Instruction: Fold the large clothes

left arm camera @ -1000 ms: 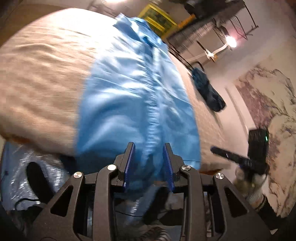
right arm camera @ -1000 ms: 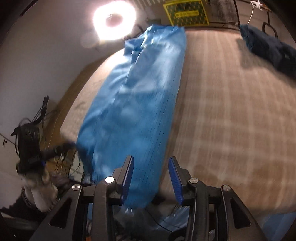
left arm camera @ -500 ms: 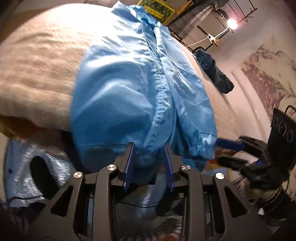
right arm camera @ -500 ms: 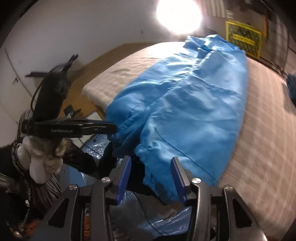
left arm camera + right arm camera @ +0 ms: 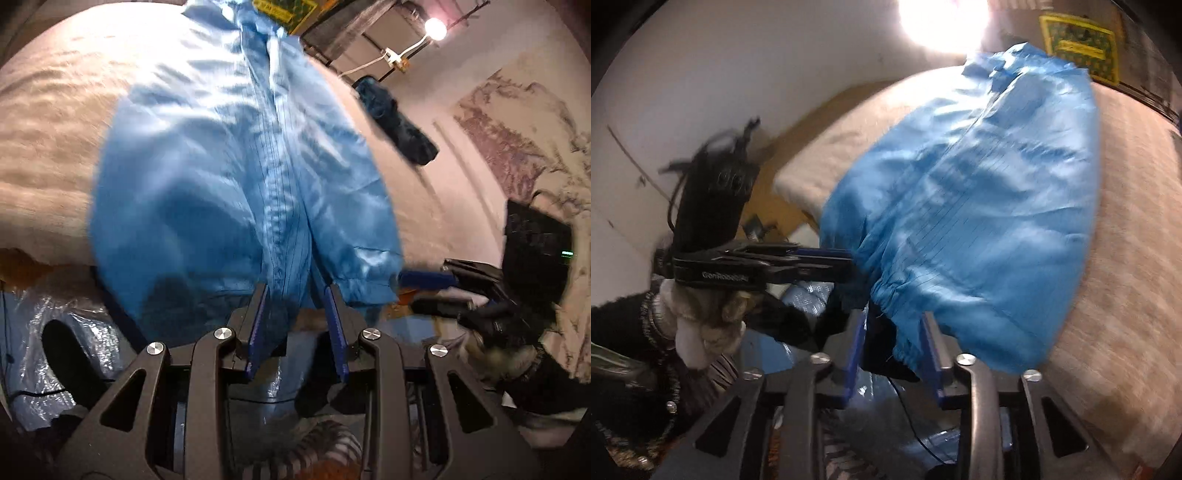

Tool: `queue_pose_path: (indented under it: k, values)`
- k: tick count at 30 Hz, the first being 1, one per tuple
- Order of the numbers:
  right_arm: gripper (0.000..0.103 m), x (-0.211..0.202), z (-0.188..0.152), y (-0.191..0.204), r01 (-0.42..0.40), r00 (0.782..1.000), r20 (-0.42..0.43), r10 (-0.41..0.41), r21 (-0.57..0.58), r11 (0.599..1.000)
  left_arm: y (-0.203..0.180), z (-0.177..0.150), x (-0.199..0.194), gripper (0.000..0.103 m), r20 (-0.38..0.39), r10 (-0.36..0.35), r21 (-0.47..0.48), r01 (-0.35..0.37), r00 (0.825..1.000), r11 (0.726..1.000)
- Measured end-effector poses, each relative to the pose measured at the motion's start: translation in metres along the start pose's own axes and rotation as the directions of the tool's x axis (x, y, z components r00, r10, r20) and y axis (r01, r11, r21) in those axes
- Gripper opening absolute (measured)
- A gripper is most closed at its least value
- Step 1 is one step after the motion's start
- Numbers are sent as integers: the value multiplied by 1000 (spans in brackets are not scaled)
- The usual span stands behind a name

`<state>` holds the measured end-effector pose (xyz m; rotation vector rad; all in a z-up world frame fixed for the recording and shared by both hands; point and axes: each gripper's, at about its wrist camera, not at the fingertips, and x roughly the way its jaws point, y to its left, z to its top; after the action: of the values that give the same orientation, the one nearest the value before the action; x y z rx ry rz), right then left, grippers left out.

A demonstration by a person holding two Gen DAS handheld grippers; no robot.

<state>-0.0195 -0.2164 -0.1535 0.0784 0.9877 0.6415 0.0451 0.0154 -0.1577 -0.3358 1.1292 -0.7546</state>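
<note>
Both grippers at the near hem of the blue garment, lined up for the fold.

The blue garment point(image 5: 236, 177) lies lengthwise on the bed point(image 5: 48, 122), its near hem spilling over the edge. The left gripper point(image 5: 295, 314) has a hanging strip of hem between its jaws, though whether the pads actually pinch it cannot be told. The right gripper point(image 5: 892, 343) is opening, the gathered cuff sitting loose between its jaws and not clamped. The risk, as it looks: slick fabric slips out if either side lifts before biting, and one corner drops, skewing the fold. A dark cloth point(image 5: 399, 122) lies well apart, far across the bed.
</note>
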Motion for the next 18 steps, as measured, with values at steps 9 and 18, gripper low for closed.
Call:
queue_pose_path:
  k: [9, 18]
  values:
    - [65, -38, -21, -67, 6, 1000, 19, -10, 224, 975, 101, 25, -35, 70, 14, -32, -216, 34, 999, 976]
    - [63, -2, -12, -102, -211, 977, 57, 204, 364, 907, 112, 31, 17, 70, -59, -175, -236, 157, 983, 959]
